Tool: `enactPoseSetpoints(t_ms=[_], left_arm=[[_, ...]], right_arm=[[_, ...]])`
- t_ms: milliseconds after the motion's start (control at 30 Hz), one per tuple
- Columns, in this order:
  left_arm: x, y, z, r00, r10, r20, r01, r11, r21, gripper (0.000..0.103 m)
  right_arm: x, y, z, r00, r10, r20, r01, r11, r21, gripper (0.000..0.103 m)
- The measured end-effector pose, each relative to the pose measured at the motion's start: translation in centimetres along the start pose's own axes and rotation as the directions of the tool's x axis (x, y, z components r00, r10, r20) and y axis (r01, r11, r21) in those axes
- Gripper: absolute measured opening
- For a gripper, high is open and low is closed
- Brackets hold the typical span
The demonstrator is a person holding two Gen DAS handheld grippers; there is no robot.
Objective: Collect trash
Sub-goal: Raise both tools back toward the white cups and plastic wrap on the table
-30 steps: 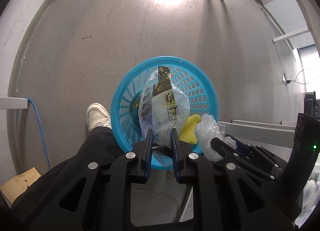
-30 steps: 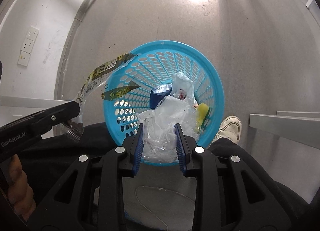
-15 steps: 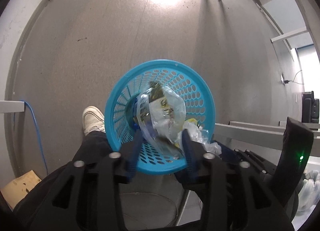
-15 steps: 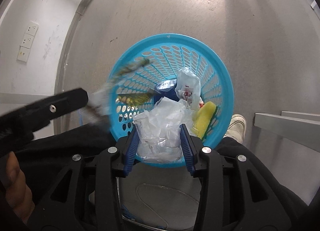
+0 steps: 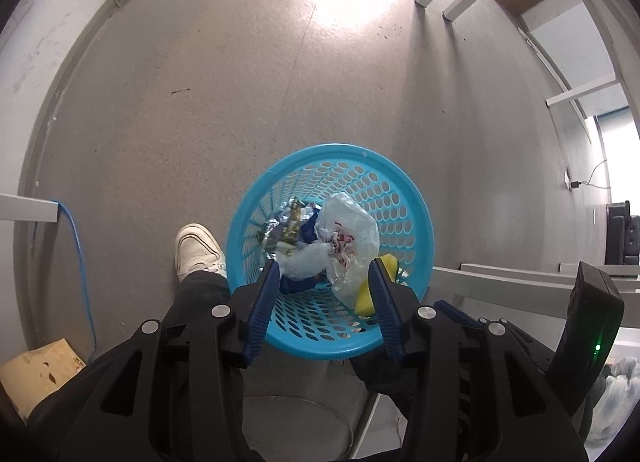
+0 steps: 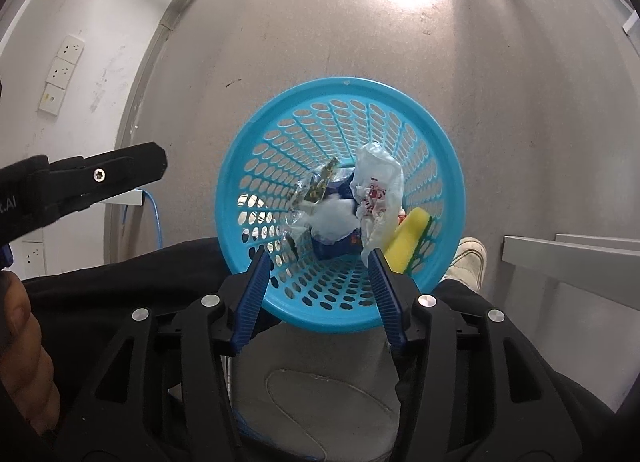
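Note:
A blue perforated basket [image 5: 404, 197] stands on the grey floor, also in the right wrist view [image 6: 448, 165]. Inside lie a clear snack wrapper [image 5: 286, 223] [image 6: 314, 185], a white plastic bag with red print [image 5: 348, 234] [image 6: 378, 189], a white crumpled wad [image 6: 334, 219], a dark blue packet [image 6: 332, 248] and a yellow sponge [image 5: 378, 282] [image 6: 410, 238]. My left gripper [image 5: 325, 282] is open and empty above the basket's near rim. My right gripper [image 6: 318, 266] is open and empty above the same rim.
The person's white shoe [image 5: 198, 244] and black trouser leg are beside the basket. A blue cable [image 5: 78, 246] runs down the left wall. A cardboard piece [image 5: 36, 370] lies at lower left. White table legs [image 5: 512, 282] stand to the right. Wall sockets [image 6: 62, 71] are at left.
Both grippers have opened. The snack wrapper from the left gripper and the clear plastic from the right gripper have dropped into the basket.

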State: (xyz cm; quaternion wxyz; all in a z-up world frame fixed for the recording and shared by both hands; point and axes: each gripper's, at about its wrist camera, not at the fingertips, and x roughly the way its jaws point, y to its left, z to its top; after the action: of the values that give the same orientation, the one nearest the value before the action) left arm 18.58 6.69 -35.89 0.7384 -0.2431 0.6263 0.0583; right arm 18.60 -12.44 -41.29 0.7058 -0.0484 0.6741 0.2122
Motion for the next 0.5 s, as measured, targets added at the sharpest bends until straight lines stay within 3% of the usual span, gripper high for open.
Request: enactPoseSetpoints(t_ms=[200, 500], left_arm=[[-1.5, 0.4, -1.1, 0.999, 0.009, 0.031, -0.008, 1.000, -0.017, 0.046], [-5.4, 1.6, -4.1, 0.996, -0.029, 0.085, 0.033, 0.998, -0.046, 0.046]], right_arm=[[-2.3, 0.0, -1.2, 0.999, -0.001, 0.037, 0.000, 1.000, 0.011, 0.049], [-7.2, 2.0, -4.5, 0.988, -0.026, 0.149, 0.039, 0.995, -0.090, 0.055]])
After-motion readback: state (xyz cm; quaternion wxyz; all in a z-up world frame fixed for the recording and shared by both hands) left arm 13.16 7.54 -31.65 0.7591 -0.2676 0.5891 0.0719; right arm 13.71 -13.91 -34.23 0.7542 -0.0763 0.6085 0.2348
